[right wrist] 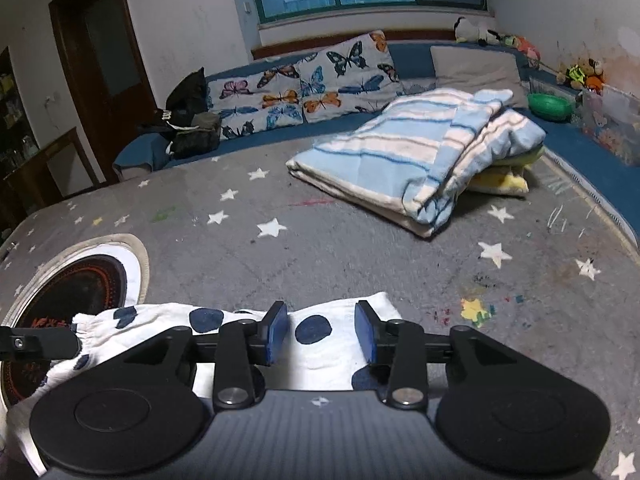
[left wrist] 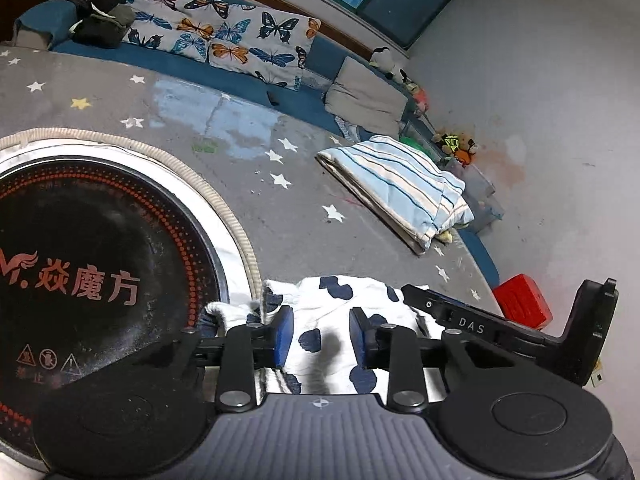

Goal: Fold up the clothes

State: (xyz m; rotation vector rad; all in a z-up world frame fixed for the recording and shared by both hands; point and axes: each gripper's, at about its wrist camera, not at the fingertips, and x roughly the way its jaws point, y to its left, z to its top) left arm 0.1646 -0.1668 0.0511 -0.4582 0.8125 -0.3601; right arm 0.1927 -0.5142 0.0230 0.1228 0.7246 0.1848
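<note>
A white garment with navy spots [left wrist: 332, 296] [right wrist: 168, 316] lies crumpled on the grey star-patterned cover [left wrist: 280, 216] [right wrist: 320, 248]. My left gripper [left wrist: 321, 314] hovers just over it. Its blue pads [left wrist: 285, 336] stand apart, and cloth shows in the gap without being pinched. My right gripper [right wrist: 321, 312] is over the garment's right end, with its pads [right wrist: 366, 332] also apart and clear of the cloth. The right gripper's black body [left wrist: 480, 320] reaches in from the right in the left wrist view. The left one's tip [right wrist: 36, 344] rests near the gathered cuff in the right wrist view.
A round black cooktop [left wrist: 100, 264] [right wrist: 76, 280] with orange lettering is set into the surface at the left, touching the garment's edge. A folded blue-striped blanket [left wrist: 400, 184] [right wrist: 400, 160] lies further back. A red box [left wrist: 524, 300] sits at the right edge. Butterfly pillows [right wrist: 300, 84] line the back.
</note>
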